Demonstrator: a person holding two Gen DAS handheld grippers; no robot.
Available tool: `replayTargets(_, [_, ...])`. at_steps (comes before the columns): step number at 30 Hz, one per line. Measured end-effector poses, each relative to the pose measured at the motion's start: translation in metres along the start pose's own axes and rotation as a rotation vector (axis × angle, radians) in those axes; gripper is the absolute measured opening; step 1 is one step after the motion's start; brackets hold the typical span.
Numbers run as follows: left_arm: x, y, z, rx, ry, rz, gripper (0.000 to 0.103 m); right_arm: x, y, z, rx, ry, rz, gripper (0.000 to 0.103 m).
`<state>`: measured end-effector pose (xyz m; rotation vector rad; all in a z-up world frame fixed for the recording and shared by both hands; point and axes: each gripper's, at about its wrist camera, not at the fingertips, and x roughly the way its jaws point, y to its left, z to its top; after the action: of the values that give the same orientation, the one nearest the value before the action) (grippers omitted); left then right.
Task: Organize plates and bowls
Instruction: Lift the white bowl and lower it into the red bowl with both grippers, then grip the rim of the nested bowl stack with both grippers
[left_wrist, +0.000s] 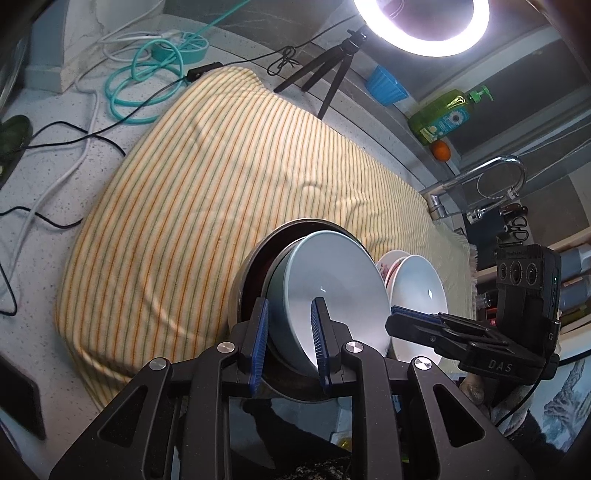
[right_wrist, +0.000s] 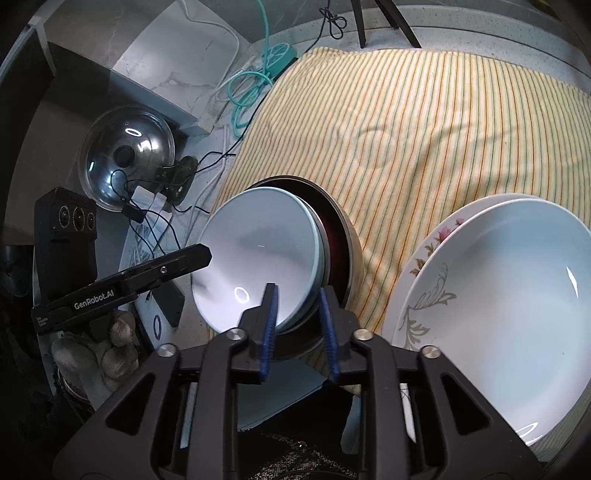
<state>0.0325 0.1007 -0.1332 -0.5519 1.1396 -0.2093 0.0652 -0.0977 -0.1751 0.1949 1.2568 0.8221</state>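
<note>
- A speckled kitchen counter (left_wrist: 44, 206), lit from above by a ring lamp (left_wrist: 421, 26), carries a yellow striped cloth (left_wrist: 221, 177), with loose cables off its far edge and a tap (left_wrist: 495, 173) at one end.
- On the cloth I hold a nest of bowls tilted up on edge: a pale blue bowl (left_wrist: 332, 288) sits inside a dark-lined metal bowl (right_wrist: 341, 236).
- My left gripper (left_wrist: 290, 345) is clamped together on the near rims, with one blue pad behind the rims and the other inside the blue bowl.
- My right gripper (right_wrist: 301, 326) straddles the same rims from the other side; its pads stand a little apart with a gap showing, so I judge it loosened rather than gripping.
- Just beside the nest, two shallow plates are already stacked: a plain white plate (right_wrist: 509, 314) rests on a flower-patterned plate (right_wrist: 430, 254), its painted rim peeking out beneath.
- A glass pot lid (right_wrist: 127, 162) lies off the cloth, near the cables.
- By my reading the job is well along: bowls are nested with bowls and plates lie on plates.
- What seems left is to lay the tilted nest flat on the cloth and take both tools away; no other loose dishes appear in either view.
</note>
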Motion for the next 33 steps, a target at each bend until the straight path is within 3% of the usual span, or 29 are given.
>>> replayTargets(3, [-0.005, 0.0, -0.001, 0.004, -0.019, 0.001, 0.02, -0.005, 0.001, -0.002, -0.014, -0.018, 0.001, 0.04])
replayTargets(13, [-0.02, 0.025, -0.019, -0.108, -0.125, -0.011, 0.02, -0.026, -0.035, -0.01, 0.091, -0.078, 0.047, 0.041])
replayTargets(17, [-0.015, 0.036, -0.029, -0.175, -0.128, -0.033, 0.02, -0.026, -0.046, -0.012, 0.127, -0.088, 0.056, 0.041])
replayTargets(26, [-0.005, 0.039, -0.035, -0.196, -0.105, -0.042, 0.02, -0.016, -0.048, -0.009, 0.142, -0.08, 0.077, 0.041])
replayTargets(33, [0.001, 0.04, -0.034, -0.187, -0.093, -0.021, 0.02, -0.007, -0.046, -0.005, 0.137, -0.064, 0.069, 0.026])
